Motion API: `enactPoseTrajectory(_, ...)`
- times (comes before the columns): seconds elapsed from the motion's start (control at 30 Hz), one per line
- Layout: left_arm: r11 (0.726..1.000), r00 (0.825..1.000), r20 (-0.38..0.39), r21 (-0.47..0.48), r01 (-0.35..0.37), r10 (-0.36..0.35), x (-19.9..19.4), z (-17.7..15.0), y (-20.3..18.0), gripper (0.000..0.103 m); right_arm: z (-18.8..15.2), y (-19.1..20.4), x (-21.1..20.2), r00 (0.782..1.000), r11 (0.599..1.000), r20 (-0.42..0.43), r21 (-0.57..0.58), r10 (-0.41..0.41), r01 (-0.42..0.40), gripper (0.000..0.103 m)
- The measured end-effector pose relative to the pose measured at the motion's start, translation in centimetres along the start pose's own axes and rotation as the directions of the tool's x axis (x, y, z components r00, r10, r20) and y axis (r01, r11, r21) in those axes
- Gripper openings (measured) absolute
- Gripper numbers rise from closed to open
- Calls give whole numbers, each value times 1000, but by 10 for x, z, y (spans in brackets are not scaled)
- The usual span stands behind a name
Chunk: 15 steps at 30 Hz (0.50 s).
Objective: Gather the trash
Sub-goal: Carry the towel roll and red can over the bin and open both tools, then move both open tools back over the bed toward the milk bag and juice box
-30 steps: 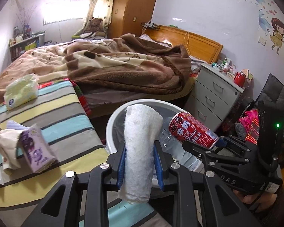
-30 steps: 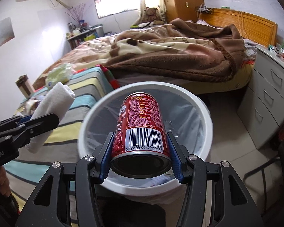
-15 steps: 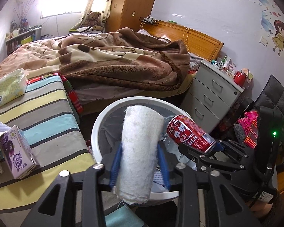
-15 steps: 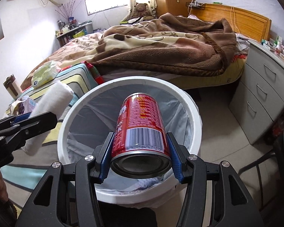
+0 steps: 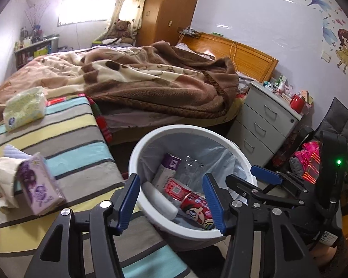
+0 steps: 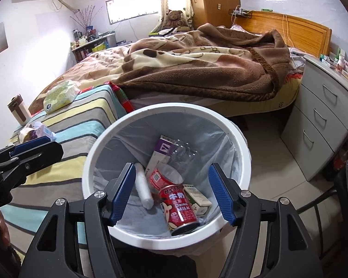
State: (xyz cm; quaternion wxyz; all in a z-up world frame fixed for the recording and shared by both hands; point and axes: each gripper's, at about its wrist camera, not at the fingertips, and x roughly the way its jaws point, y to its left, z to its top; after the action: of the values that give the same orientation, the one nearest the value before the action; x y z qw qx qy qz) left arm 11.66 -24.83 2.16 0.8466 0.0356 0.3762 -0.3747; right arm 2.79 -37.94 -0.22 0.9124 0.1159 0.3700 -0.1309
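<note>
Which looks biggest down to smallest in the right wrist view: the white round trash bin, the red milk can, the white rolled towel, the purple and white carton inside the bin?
1. White round trash bin, by far.
2. Red milk can.
3. White rolled towel and purple and white carton: alike, and the carton is partly buried, so unranked.

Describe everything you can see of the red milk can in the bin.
The red milk can is a cylindrical drink can that looks like metal, printed with a cartoon face, white characters and the words DRINK MILK. It lies on its side at the bottom of the white bin, dark end toward the camera. It rests on the clear liner, beside a white paper roll and against a small carton. Neither gripper touches it.
</note>
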Motion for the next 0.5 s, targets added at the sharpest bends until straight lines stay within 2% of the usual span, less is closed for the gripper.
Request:
enactPoseTrajectory(0.2, 998, 998, 29, 0, -57, 57, -20, -5, 11, 56, 1, 16, -5, 999, 999, 23, -22, 30, -30, 67)
enactPoseTrajectory(0.5, 994, 994, 54, -48, -95, 97, -45, -17, 42, 57, -1, 42, -8, 994, 994, 41, -46, 105, -103, 67)
